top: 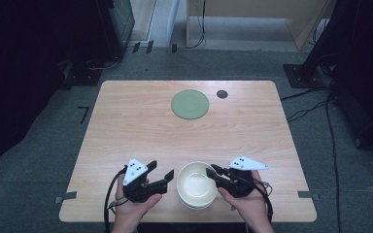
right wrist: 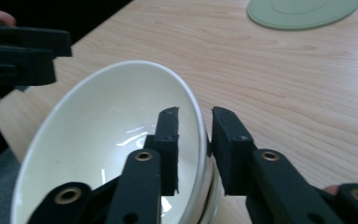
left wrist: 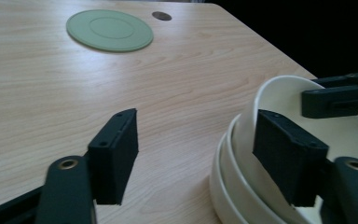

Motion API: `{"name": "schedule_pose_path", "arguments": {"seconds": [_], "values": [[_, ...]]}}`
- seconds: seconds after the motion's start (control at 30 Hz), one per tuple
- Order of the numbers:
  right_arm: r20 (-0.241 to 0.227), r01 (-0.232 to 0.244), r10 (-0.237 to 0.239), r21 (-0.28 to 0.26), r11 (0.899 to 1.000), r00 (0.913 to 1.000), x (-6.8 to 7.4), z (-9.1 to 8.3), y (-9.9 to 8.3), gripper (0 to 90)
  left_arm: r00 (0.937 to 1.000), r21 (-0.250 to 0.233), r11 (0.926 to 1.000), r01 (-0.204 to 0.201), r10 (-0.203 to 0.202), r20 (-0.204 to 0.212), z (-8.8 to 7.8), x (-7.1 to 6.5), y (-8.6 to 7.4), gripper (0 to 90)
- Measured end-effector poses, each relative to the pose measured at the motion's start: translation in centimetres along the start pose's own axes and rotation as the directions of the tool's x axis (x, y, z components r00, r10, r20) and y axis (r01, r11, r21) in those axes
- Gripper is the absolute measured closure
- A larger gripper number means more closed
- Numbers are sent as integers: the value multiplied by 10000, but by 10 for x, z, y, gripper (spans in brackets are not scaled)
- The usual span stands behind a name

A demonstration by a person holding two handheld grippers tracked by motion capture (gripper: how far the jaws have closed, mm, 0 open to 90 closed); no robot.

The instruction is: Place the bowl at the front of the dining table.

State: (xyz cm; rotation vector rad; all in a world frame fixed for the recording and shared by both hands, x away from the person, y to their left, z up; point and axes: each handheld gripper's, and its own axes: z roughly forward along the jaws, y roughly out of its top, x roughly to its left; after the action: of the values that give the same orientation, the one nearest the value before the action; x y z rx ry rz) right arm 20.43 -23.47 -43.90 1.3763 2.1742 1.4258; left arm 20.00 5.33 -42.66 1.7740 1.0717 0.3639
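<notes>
Nearest my side of the wooden table (top: 126, 126), I see a stack of cream bowls (top: 196, 185), round, smooth and glossy, nested closely; the top bowl (right wrist: 121, 140) tilts up out of the ones beneath. I take these bowls as my landmark.

My right gripper (top: 214, 171) sits at the bowls' right side. Its matte black jaws straddle the top bowl's rim, one inside the bowl and one outside, drawn narrow around the thin wall; I cannot tell whether both pads actually press it.

My left gripper (top: 161, 171) is just left of the bowls, jaws spread wide and holding nothing. In the left gripper view one block-shaped jaw stands close against the outer wall of the stack, the other over bare wood.

The tabletop is pale laminate with a fine grain and rounded corners.

Well beyond the bowls, near the far edge, lies a flat, matte green disc (top: 190, 104) with a faint raised ring. Just right of it is a small dark round hole (top: 222, 93) in the table.
</notes>
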Motion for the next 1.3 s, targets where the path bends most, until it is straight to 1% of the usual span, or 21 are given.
{"name": "schedule_pose_path", "arguments": {"seconds": [0.07,0.1,0.13,0.17,0.23,0.33,0.37,0.43,0.47,0.5,0.57,0.7,0.83,0.87,0.9,1.0,1.1,1.13,1.17,1.27,1.3], "values": [[348,85,-90,124,9999,9994,1,2,-2,794,9985,57,9990,-454,455,-299,3,-7,-2,376],[513,215,-223,155,9996,9984,2,4,-3,813,9976,230,9978,-627,634,-283,6,-11,-4,413],[513,215,-223,155,9996,9984,2,4,-3,813,9976,230,9978,-627,634,-283,6,-11,-4,443],[886,621,-644,293,9976,9940,5,7,-5,840,9965,237,9970,-732,741,-382,7,-14,-5,468],[1095,947,-972,281,9951,9892,8,8,-7,844,9946,249,9959,-870,883,-545,9,-18,-6,502],[1041,837,-845,119,9964,9910,7,8,-10,845,9968,175,9975,-678,684,-404,7,-17,-6,501],[1054,897,-892,-1,9960,9904,7,8,-11,846,9986,81,9989,-465,466,-230,6,-15,-5,500],[1079,956,-943,-72,9954,9897,7,7,-12,847,9991,67,9992,-395,396,-139,5,-14,-5,498],[1217,1244,-1197,-314,9917,9853,10,6,-13,847,9994,33,9994,-332,332,-76,5,-14,-4,484],[1217,1244,-1197,-314,9917,9853,10,6,-13,847,9996,0,9996,-271,271,12,4,-13,-4,484],[1481,1666,-1564,-594,9842,9765,13,2,-14,847,9996,-163,9997,-194,197,178,1,-13,-3,481],[1532,1652,-1517,-797,9830,9765,13,-1,-13,847,9989,-386,9992,-64,81,463,-2,-12,-1,444],[1624,1604,-1409,-1140,9804,9766,12,-7,-7,847,9977,-625,9979,186,-144,656,-6,-7,2,358],[1638,1607,-1400,-1204,9796,9765,12,-7,-6,847,9972,-622,9976,301,-257,700,-7,-5,3,330],[1666,1620,-1393,-1313,9780,9761,11,-10,-3,848,9971,-447,9982,402,-372,668,-7,-1,5,209],[1684,1638,-1388,-1455,9757,9759,11,-11,2,847,9969,-481,9977,482,-451,637,-9,5,6,140],[1754,1614,-1326,-1618,9735,9755,10,-12,9,847,9975,-571,9970,526,-498,501,-12,12,6,120],[1821,1628,-1312,-1713,9717,9745,9,-13,15,847,9981,-688,9961,544,-522,330,-14,18,5,105],[1821,1628,-1312,-1713,9717,9745,9,-13,15,847,9981,-688,9961,544,-522,330,-14,18,5,105],[1788,1558,-1222,-1878,9698,9763,7,-13,22,847,9984,-868,9946,570,-572,2,-16,28,3,104],[1805,1503,-1150,-1959,9690,9768,6,-12,26,847,9977,-934,9937,619,-642,-218,-17,35,0,104]]}}
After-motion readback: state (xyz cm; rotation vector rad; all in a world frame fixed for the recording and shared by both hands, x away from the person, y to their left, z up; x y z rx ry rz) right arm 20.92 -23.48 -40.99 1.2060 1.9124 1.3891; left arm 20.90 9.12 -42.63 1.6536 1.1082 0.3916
